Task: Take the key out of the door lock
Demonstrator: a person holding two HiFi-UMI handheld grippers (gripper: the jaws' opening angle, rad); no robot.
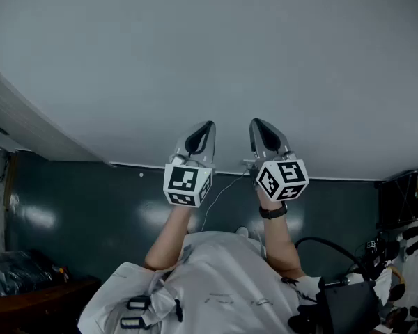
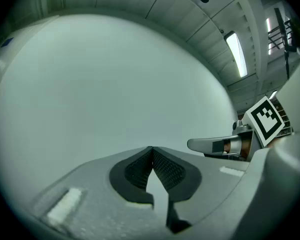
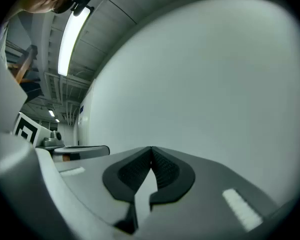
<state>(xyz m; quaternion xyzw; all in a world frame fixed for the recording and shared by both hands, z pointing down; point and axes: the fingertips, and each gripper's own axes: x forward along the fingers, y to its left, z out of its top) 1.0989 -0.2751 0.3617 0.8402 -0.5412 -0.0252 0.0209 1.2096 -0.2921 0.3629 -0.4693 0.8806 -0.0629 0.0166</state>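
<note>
No key and no door lock show in any view. In the head view my left gripper (image 1: 207, 126) and my right gripper (image 1: 256, 124) are held side by side, both pointed at a plain white wall (image 1: 195, 47). The left gripper (image 2: 152, 151) is shut with its ribbed pads touching and nothing between them. The right gripper (image 3: 151, 151) is shut the same way and holds nothing. Each gripper view catches the other gripper at its side: the right one (image 2: 217, 145) and the left one (image 3: 82, 151).
Below the wall runs a dark glossy floor (image 1: 90, 207). A dark wooden piece (image 1: 35, 298) sits at the lower left and black equipment with cables (image 1: 348, 301) at the lower right. Ceiling strip lights (image 3: 70, 34) show overhead.
</note>
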